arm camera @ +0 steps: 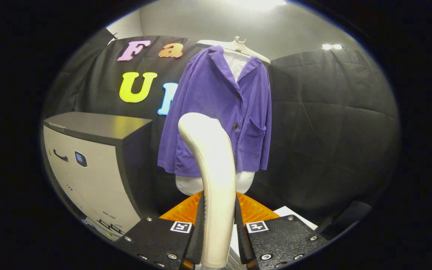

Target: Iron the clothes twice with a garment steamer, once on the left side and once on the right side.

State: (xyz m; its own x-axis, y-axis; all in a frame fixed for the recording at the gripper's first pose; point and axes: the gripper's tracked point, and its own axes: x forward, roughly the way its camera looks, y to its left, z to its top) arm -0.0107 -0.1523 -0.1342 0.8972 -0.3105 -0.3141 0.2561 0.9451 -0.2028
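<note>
A white garment steamer (212,176) stands upright between my fingers, its curved head rising in front of the clothes. My gripper (219,232) is shut on the steamer's handle, with both black pads pressed against its sides. Beyond it, a purple corduroy jacket (219,108) over a white shirt hangs on a white hanger (238,45) against the black cloth wall. The steamer's head overlaps the jacket's lower left front from this angle; whether it touches the fabric I cannot tell.
A grey cabinet (96,165) with a dark top stands to the left of the jacket. An orange surface (253,212) lies just below the hanging clothes, with a white sheet (294,215) beside it on the right.
</note>
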